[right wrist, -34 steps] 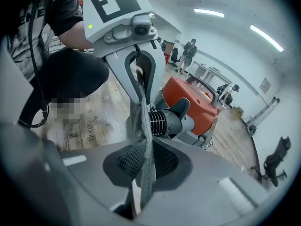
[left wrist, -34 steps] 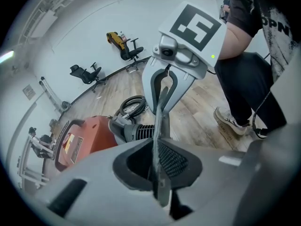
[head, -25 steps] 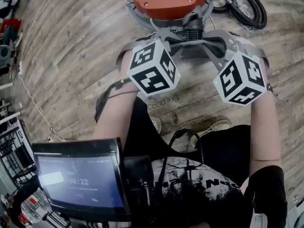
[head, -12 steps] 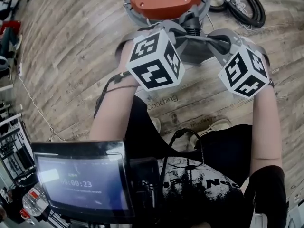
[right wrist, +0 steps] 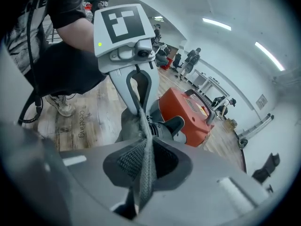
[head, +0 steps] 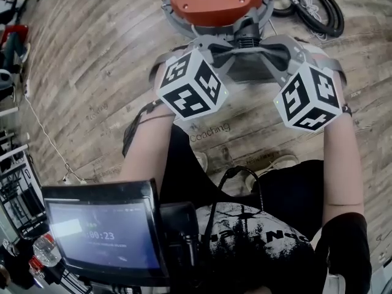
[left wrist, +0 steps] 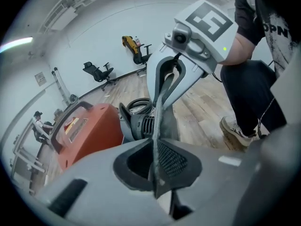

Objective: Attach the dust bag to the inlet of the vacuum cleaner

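Floor: wooden boards; the vacuum cleaner stands on it in front of us.
Vacuum cleaner: orange body at the top of the head view, with a black hose coiled at its right.
Dust bag: grey cloth, held off the floor and stretched between our two grippers, just in front of the vacuum cleaner. We judge it is not yet on the inlet. We cannot see its opening in any view.
Left gripper: jaws almost together, pinching one edge of the cloth.
Right gripper: jaws almost together, pinching the opposite edge; the two grippers face each other.
Inlet: short black ribbed pipe on the near side of the vacuum cleaner, just behind the stretched cloth. We cannot tell if they touch.
Step in hand: we judge that we are bringing the bag to the inlet.
To do it well: we should pull equally with both pinches so the cloth stays tight, first put the opening in line with the pipe, then push with both grippers together, straight along the pipe.
Risk: thin cloth may slip from a pinch if one side pulls harder.
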A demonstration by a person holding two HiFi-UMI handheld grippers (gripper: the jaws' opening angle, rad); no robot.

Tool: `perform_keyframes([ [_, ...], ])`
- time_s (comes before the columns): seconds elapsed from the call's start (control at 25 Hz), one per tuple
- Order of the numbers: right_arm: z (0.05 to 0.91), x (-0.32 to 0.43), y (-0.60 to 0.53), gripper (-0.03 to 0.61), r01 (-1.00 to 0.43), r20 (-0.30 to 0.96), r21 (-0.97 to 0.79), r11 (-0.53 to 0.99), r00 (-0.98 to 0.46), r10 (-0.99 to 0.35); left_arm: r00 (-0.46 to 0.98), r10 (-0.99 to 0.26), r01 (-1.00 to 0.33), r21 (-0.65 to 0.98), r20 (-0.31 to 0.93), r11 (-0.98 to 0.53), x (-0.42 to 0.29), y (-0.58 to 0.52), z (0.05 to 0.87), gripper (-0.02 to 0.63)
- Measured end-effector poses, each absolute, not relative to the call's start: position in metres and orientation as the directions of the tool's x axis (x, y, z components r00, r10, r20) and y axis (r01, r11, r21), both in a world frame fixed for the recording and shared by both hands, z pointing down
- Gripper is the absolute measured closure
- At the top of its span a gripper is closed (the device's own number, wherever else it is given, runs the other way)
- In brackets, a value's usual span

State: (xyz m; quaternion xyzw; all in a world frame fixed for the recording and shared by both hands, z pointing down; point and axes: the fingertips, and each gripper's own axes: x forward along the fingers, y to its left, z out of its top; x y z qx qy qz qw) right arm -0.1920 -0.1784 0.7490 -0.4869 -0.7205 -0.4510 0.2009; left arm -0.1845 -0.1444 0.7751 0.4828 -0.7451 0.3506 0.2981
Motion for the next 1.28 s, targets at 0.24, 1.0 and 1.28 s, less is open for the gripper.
perform_keyframes([
  [0.24, 0.767, -0.197, -0.200, 0.543, 0.906, 0.753, 0.375, 0.197, -0.422, 0.505, -0.382, -0.528, -0.922, -0.272, 0.759, 0.276, -0.193, -0.163, 0.753, 0.583],
  [1.0, 0.766, -0.204, -0.199, 0.543, 0.905, 0.741, 0.333, 0.267, -0.426, 0.519, -0.395, -0.529, -0.912, -0.250, 0.751, 0.326, -0.196, -0.164, 0.751, 0.584],
  [1.28, 0.761, -0.208, -0.194, 0.541, 0.904, 0.728, 0.353, 0.242, -0.427, 0.536, -0.385, -0.564, -0.916, -0.231, 0.730, 0.327, -0.194, -0.160, 0.758, 0.588],
])
